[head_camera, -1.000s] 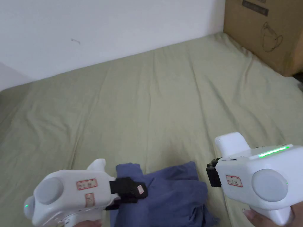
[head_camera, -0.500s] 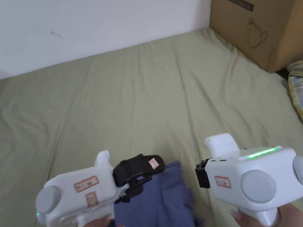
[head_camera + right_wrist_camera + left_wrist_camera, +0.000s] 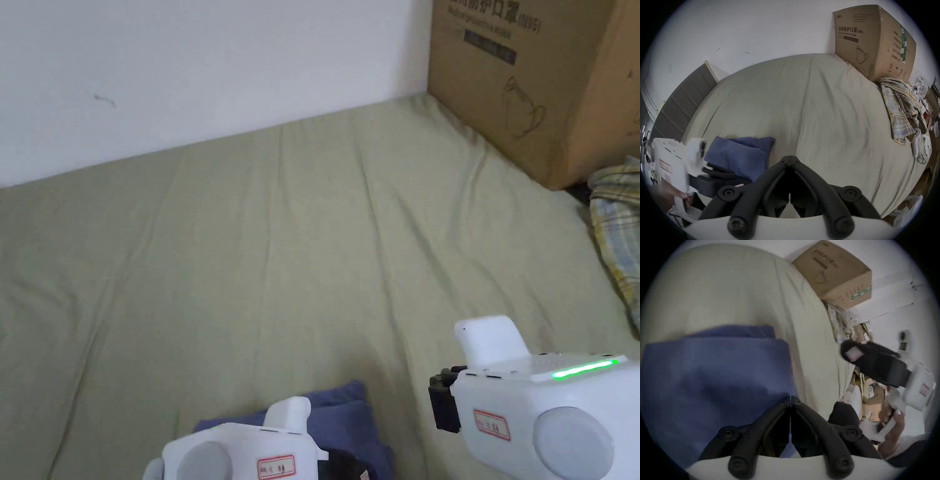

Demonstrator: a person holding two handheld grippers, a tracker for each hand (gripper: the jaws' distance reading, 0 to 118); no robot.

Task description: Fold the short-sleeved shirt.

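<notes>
Blue shirt [image 3: 740, 155] lying folded into a compact stack on green bedsheet [image 3: 300, 250], near front edge, low in head view. Left gripper [image 3: 790, 400] jaws closed together at near edge of shirt; whether cloth is pinched between them cannot be told. Right gripper [image 3: 790, 158] jaws closed on nothing, above bare sheet just right of shirt. Right gripper view adds checked cloth [image 3: 898, 110] heaped beside cardboard box [image 3: 873, 42], flaps shut, contents hidden
</notes>
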